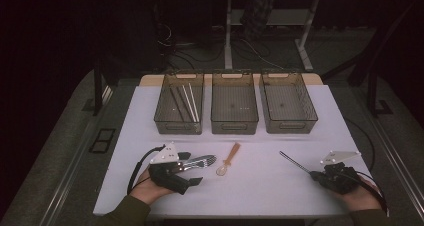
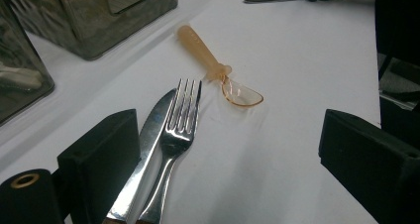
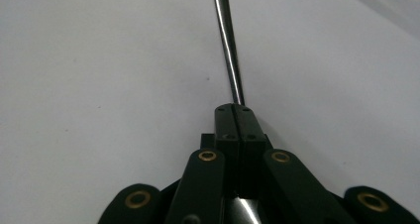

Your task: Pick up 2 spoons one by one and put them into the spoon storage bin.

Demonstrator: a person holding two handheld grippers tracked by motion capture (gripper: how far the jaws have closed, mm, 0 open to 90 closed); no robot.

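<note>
On the near left of the white counter [image 1: 260,186], the left claw [image 1: 192,173] stands wide apart, its jaws either side of a steel fork [image 2: 177,135] that lies on a table knife [image 2: 148,149]. Both run left to right with their long axes side by side, the tines and blade tip pointing right toward an amber plastic spoon [image 1: 228,161]. The amber plastic spoon lies just right of the tines, its handle pointing away toward the three tinted bins [image 1: 235,103] and its bowl nearest the person. On the near right, the right claw [image 3: 236,121] is clamped on a thin dark metal utensil [image 1: 294,162], whose shaft slants up and to the left; its gripped end is hidden.
</note>
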